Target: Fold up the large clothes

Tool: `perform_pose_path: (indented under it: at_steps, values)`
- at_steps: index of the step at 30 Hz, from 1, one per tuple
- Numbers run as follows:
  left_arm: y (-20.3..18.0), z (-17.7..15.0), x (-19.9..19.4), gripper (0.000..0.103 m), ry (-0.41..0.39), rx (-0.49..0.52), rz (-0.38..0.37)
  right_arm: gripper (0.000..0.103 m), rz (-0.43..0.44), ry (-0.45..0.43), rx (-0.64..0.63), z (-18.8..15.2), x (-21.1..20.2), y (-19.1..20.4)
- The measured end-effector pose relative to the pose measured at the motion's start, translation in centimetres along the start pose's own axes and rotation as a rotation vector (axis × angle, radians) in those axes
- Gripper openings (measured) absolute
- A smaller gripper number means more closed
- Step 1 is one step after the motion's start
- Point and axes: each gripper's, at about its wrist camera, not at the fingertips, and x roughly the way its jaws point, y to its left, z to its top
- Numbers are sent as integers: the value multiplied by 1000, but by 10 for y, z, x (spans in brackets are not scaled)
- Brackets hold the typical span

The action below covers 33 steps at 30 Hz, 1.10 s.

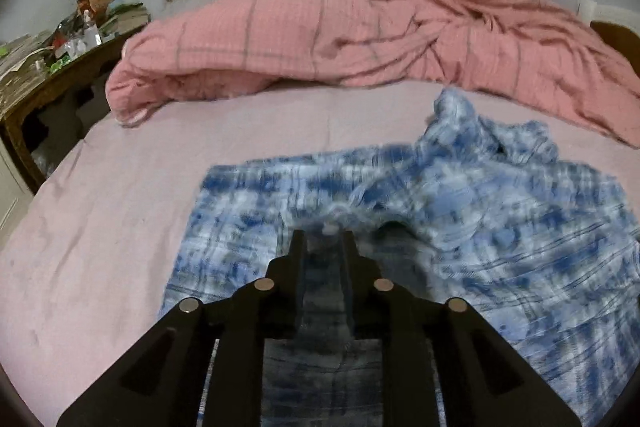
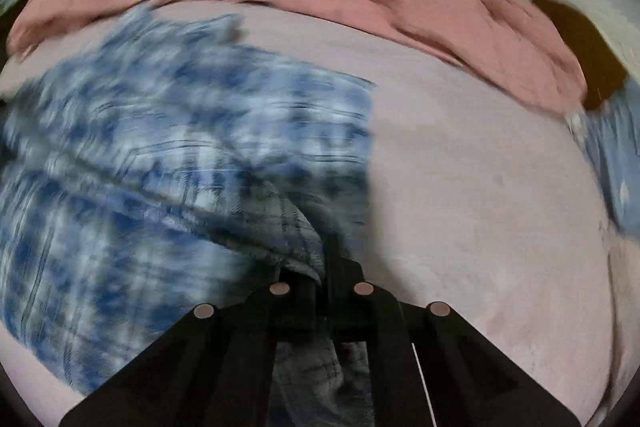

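Fingers of the left gripper [image 1: 323,239] stand slightly parted, shirt [image 1: 440,211] cloth between them; right gripper [image 2: 328,251] is closed on the shirt's right edge. Shirt lies flat on the bed [image 1: 100,227], collar pointing away.

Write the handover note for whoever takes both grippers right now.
Left gripper: narrowly parted over the blue plaid shirt; cloth lies between its fingers, grip uncertain.
Right gripper: shut on the shirt's right-hand edge.
The shirt lies partly spread on the pink sheet, collar end bunched near the pink quilt.
Done: shirt laid out, edges reached.
Left: smooth it and make every fold.
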Motion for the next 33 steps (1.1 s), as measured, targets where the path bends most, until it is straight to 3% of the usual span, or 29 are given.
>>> perform_pose_path:
  at_steps: [4, 7, 10, 11, 12, 13, 15, 18, 22, 27, 30, 33]
  values:
    - [-1, -8, 14, 16, 52, 12, 22, 5, 3, 9, -12, 1, 2, 0]
    - [7, -8, 5, 17, 27, -17, 6, 7, 58, -13, -13, -2, -6, -2]
    - [14, -6, -23, 33, -53, -22, -6, 11, 164, -44, -13, -3, -18, -8]
    - [15, -6, -34, 48, -87, -14, 0, 16, 196, -71, -13, -3, -27, -10]
    - [16, -7, -48, 63, -125, -7, 11, 38, 214, -90, -14, -3, -30, -6]
    - [17, -9, -62, 68, -163, -5, 19, 69, 231, -116, -23, -3, -36, -4]
    - [19, -13, -85, 76, -210, -4, 7, 80, 231, -189, -56, -7, -52, 1]
    - [23, -23, -115, 86, -233, -8, -35, 80, 265, -220, -53, -9, -66, 1]
    - [29, -44, -151, 96, -252, 31, -66, 80, 331, -328, -17, -15, -98, -3]
    - [36, -69, -182, 102, -292, 89, -86, 83, 250, -416, -5, -22, -145, 13]
    - [36, -83, -184, 102, -266, 118, -89, 87, 215, -447, -12, -30, -168, 22]
    - [32, -96, -176, 102, -177, 147, -141, 87, 218, -392, -47, -46, -170, 32]
